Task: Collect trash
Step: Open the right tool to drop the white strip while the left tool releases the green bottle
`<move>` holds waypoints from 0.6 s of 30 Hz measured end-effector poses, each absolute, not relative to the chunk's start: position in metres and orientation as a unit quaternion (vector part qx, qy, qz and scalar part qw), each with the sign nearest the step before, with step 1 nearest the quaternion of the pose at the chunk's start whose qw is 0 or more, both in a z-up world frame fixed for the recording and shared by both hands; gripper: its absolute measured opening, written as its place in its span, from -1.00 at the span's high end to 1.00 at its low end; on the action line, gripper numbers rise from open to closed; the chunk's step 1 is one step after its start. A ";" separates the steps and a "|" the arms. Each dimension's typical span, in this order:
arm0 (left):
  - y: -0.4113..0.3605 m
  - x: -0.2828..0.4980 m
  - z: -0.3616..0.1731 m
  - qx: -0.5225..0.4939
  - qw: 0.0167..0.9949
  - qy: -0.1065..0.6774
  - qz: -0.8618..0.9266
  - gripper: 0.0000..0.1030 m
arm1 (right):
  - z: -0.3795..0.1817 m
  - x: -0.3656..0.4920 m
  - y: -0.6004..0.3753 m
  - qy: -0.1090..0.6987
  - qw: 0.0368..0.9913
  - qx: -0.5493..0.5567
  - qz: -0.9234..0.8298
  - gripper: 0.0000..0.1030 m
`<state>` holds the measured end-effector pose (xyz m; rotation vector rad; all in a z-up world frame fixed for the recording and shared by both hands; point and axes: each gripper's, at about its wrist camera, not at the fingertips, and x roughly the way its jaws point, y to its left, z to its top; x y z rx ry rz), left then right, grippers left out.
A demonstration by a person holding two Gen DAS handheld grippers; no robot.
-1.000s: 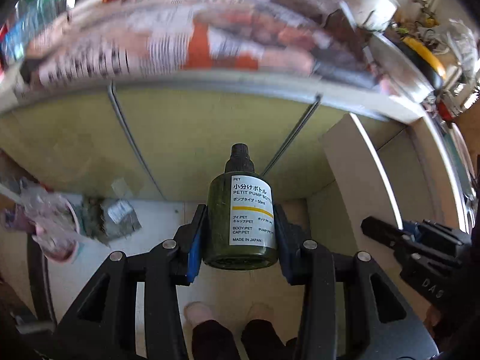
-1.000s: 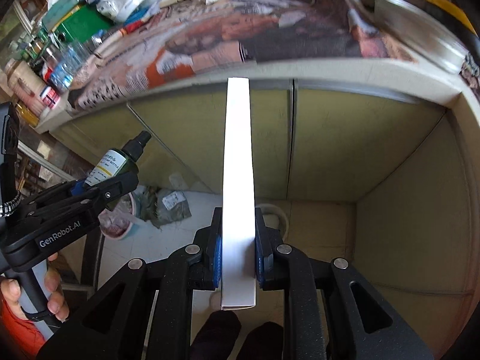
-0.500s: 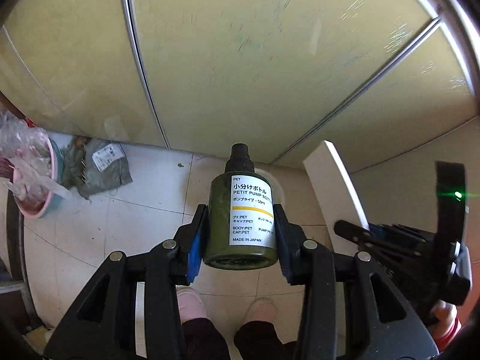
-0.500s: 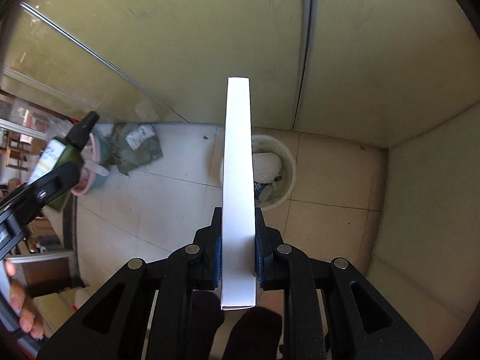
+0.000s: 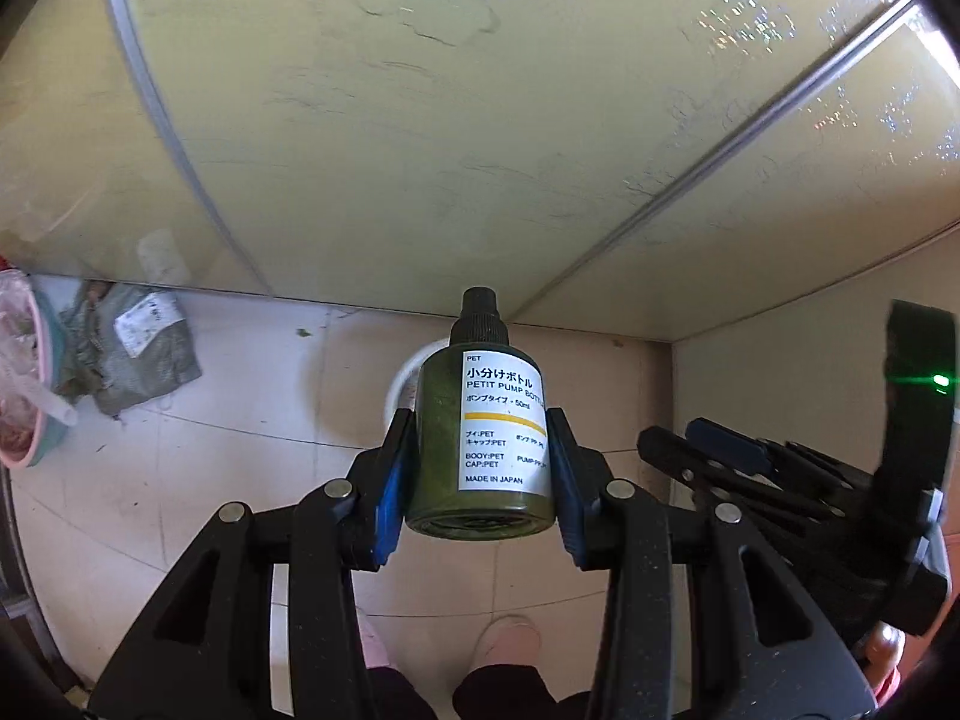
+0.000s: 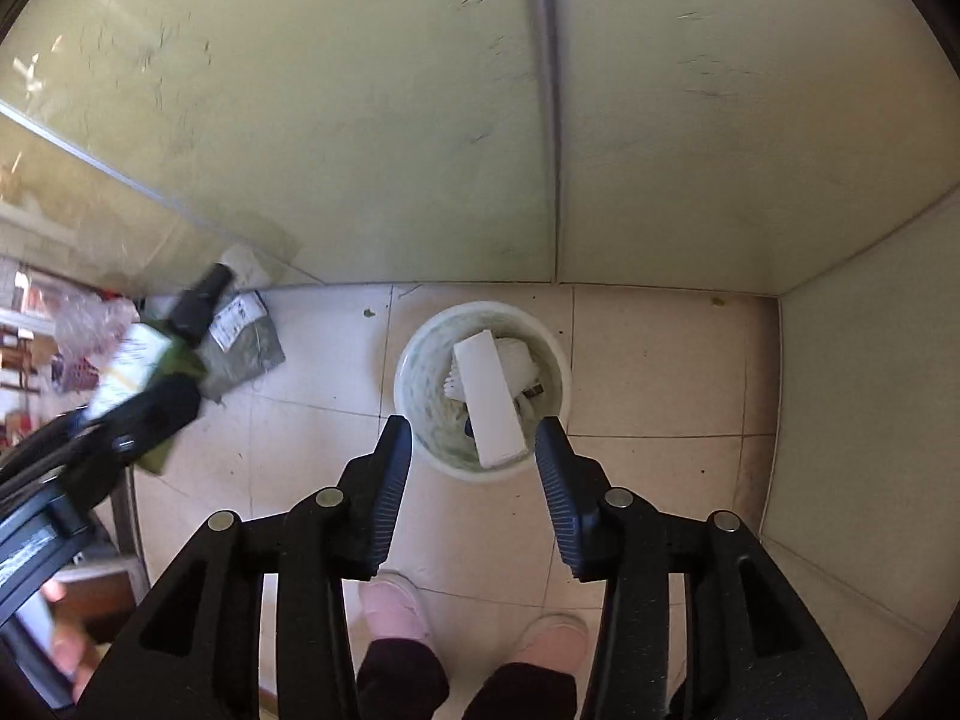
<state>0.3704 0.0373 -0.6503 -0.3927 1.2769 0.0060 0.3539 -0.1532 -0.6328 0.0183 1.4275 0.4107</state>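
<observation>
My left gripper (image 5: 480, 450) is shut on a dark green pump bottle (image 5: 480, 450) with a white label and a black cap; it also shows at the left of the right wrist view as the pump bottle (image 6: 150, 372). A round pale waste bin (image 6: 414, 396) stands on the tiled floor below both grippers; its rim (image 5: 399, 381) peeks out behind the bottle. My right gripper (image 6: 474, 456) hangs over the bin with its jaws opening and nothing between them. A long white box (image 6: 489, 399) lies in the bin on top of other rubbish.
Yellowish cabinet doors (image 6: 420, 120) rise behind the bin, and a side panel (image 6: 870, 420) closes the right. A grey-green packet (image 6: 240, 342) lies on the floor to the left, near a pink tub (image 5: 18, 396). The person's pink slippers (image 6: 396, 606) stand close below.
Both grippers have come down from counter height toward the floor. The right gripper has let go of the white box, which now lies in the bin. The left still grips the bottle.
</observation>
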 end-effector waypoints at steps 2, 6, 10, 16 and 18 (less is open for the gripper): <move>0.032 0.376 -0.651 -0.179 0.783 0.596 -0.003 0.09 | -0.624 0.356 -0.161 0.647 0.739 0.016 0.186 0.23; 0.026 0.381 -0.648 -0.180 0.774 0.607 -0.003 -0.18 | -0.604 0.355 -0.170 0.635 0.751 0.015 0.181 0.23; 0.023 0.377 -0.625 -0.172 0.775 0.608 -0.003 -0.18 | -0.577 0.351 -0.171 0.620 0.764 0.012 0.176 0.23; 0.021 0.369 -0.557 -0.154 0.789 0.595 -0.003 -0.18 | -0.525 0.355 -0.180 0.604 0.775 0.029 0.183 0.23; 0.025 0.367 -0.529 -0.153 0.796 0.585 -0.004 -0.18 | -0.499 0.354 -0.184 0.597 0.780 0.036 0.185 0.23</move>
